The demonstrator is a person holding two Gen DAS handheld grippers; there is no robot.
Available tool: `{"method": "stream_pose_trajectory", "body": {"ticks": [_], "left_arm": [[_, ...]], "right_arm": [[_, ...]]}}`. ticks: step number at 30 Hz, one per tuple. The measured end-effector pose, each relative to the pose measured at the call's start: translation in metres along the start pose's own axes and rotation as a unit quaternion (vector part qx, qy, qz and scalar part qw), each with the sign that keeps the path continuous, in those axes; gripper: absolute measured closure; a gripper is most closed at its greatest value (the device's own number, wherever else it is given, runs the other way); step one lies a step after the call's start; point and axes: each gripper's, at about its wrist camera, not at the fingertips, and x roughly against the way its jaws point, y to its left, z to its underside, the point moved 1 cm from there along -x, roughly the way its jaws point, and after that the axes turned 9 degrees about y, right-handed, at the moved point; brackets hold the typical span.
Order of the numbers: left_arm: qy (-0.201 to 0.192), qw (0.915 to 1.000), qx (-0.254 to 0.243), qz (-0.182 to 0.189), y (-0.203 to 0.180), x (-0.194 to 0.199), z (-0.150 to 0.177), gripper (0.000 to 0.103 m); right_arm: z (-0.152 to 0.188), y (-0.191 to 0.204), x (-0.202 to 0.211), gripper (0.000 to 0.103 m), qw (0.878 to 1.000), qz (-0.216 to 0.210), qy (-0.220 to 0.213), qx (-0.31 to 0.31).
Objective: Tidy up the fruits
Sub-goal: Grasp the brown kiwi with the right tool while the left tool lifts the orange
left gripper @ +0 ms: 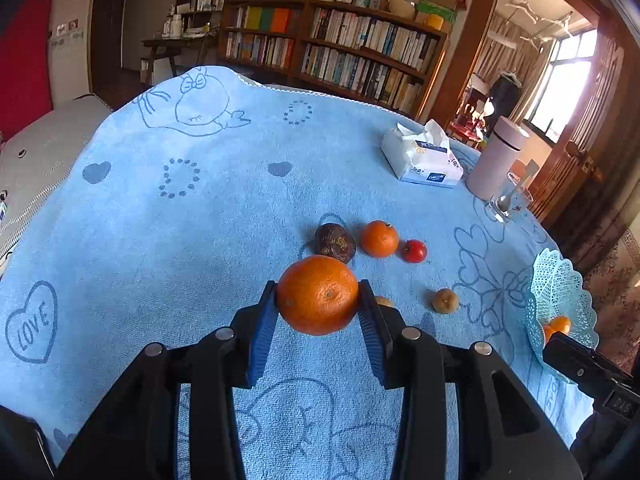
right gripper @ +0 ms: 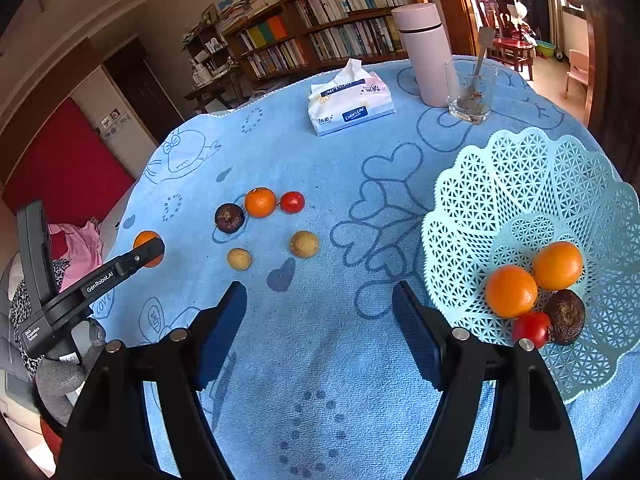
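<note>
My left gripper (left gripper: 318,296) is shut on a large orange (left gripper: 318,294), its blue pads pressing both sides, lifted above the blue cloth. The right wrist view shows that gripper (right gripper: 149,251) and its orange (right gripper: 144,239) at the left. On the cloth lie a dark wrinkled fruit (right gripper: 229,218), a small orange (right gripper: 260,202), a red fruit (right gripper: 292,202) and two tan fruits (right gripper: 304,244) (right gripper: 239,259). My right gripper (right gripper: 320,308) stands open over bare cloth, just left of the pale blue lattice basket (right gripper: 520,184). The basket holds two oranges (right gripper: 511,291), a red fruit (right gripper: 531,328) and a dark fruit (right gripper: 565,316).
A tissue pack (right gripper: 350,102), a pink flask (right gripper: 424,54) and a glass with a spoon (right gripper: 471,92) stand at the table's far side. The basket (left gripper: 556,280) sits at the right edge of the round table. A bookshelf stands behind.
</note>
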Motion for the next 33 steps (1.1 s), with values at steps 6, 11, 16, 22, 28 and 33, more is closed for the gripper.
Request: {"method": "stream_pose_trajectory", "body": {"ticks": [6,11,16,22,28,33], "left_arm": [[-0.003,0.9999,0.012,0.012,0.013,0.005,0.004,0.063],[-0.010,0.9997,0.024,0.004,0.027,0.007,0.007,0.063],[-0.012,0.9992,0.037,0.008,0.039,0.007,0.010,0.063],[-0.009,0.9987,0.047,0.016,0.048,0.008,0.014,0.063],[-0.013,0.9984,0.051,0.021,0.051,0.013,0.012,0.063],[-0.011,0.9984,0.051,0.021,0.051,0.013,0.012,0.063]], "right_arm": [[-0.013,0.037,-0.037,0.026,0.998,-0.030,0.039,0.025],[-0.024,0.061,-0.070,0.026,0.997,-0.035,0.060,0.039],[-0.034,0.084,-0.100,0.026,0.995,-0.024,0.076,0.060],[-0.045,0.096,-0.127,0.033,0.993,0.016,0.086,0.079],[-0.044,0.099,-0.149,0.060,0.989,0.037,0.107,0.091],[-0.043,0.100,-0.138,0.075,0.990,0.050,0.093,0.096]]}}
